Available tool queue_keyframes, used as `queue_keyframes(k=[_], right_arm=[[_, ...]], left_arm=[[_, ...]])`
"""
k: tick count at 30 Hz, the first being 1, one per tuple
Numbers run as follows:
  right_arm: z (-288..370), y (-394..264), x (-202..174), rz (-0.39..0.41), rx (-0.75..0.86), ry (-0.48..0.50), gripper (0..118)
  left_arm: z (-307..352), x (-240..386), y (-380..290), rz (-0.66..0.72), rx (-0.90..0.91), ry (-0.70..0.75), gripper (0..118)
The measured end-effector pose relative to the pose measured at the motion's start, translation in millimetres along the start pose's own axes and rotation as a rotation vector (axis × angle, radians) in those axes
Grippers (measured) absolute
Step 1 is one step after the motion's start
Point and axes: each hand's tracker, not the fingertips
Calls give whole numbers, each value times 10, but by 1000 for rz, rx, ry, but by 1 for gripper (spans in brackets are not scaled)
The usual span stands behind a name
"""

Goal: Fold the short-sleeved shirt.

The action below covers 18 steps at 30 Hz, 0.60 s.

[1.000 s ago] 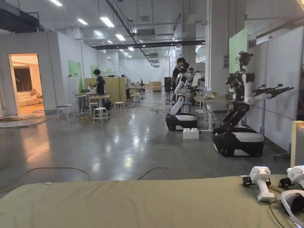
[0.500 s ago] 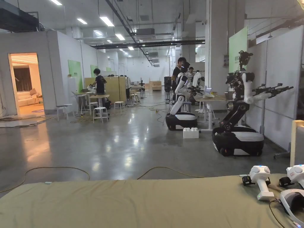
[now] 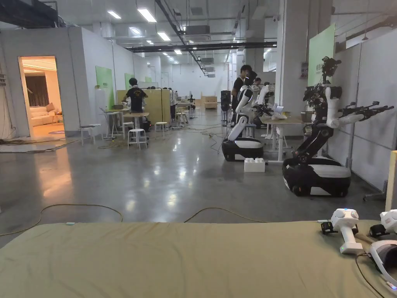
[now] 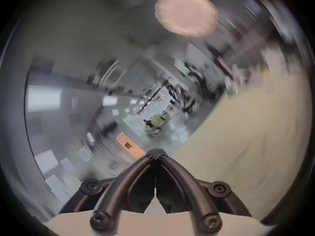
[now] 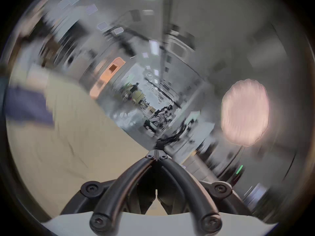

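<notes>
- Olive-green cloth covers the counter (image 3: 174,260) across the whole lower part of the head view, spread flat, which suits laying a garment out for folding.
- No short-sleeved shirt lies on the stretch of cloth seen from the head. In the right gripper view a blurred dark blue shape (image 5: 27,105) sits at the left edge of the frame on the pale surface; it may be the shirt, but the smear makes that uncertain.
- The left claw (image 4: 156,155) has its tips pressed together with nothing between them, and points toward the open hall, the counter's edge running along the right side of its frame.
- The right claw (image 5: 156,154) is likewise closed tip to tip on nothing, with the counter filling the lower left of its frame.
- Both gripper views are streaked, so I judge the hands to be swinging, probably on the way to the garment; the fold itself looks not yet begun.
- A white handheld controller (image 3: 346,229) and a headset (image 3: 382,256) rest at the lower right of the head view, parked at the counter's end, likely to keep the middle free.
- Wheeled robots (image 3: 316,170) and people stand well beyond, across the glossy floor (image 3: 155,182), apart from the work.
</notes>
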Motion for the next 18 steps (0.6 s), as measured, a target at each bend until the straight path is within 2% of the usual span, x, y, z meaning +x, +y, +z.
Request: queue_keyframes(k=[2, 3, 4, 5, 6, 7, 9, 10, 12, 15, 16, 18], right_arm=[[0, -134, -233, 353, 39, 7, 0], [6, -236, -359, 519, 69, 14, 0], [21, -342, -475, 652, 106, 36, 0], [39, -459, -565, 747, 133, 74, 0], [58, -534, -632, 802, 144, 124, 0], [74, -583, -683, 806, 146, 162, 0], [84, -631, -684, 740, 125, 190, 0], [70, -602, -672, 690, 90, 186, 0], [-5, -506, -525, 510, 51, 130, 0], [-150, -333, -194, -26, -65, 60, 0], [-175, -325, -63, -243, -97, 49, 0], [-175, -395, 137, -730, -187, 47, 0]], left_arm=[[-16, 371, -199, -446, 40, -23, 0], [0, 501, -306, -540, 73, -60, 0], [39, 554, -341, -610, 107, -114, 0], [57, 628, -393, -637, 97, -182, 0], [74, 679, -400, -628, 68, -206, 0], [102, 724, -376, -623, -4, -306, 0], [141, 731, -449, -550, -33, -359, 0], [166, 661, -429, -445, 25, -368, 0], [152, 445, -312, -250, 20, -303, 0], [-1, -189, -133, 302, -71, -228, 0], [-56, -388, -223, 537, -90, -223, 0], [-89, -647, -453, 988, -104, -216, 0]])
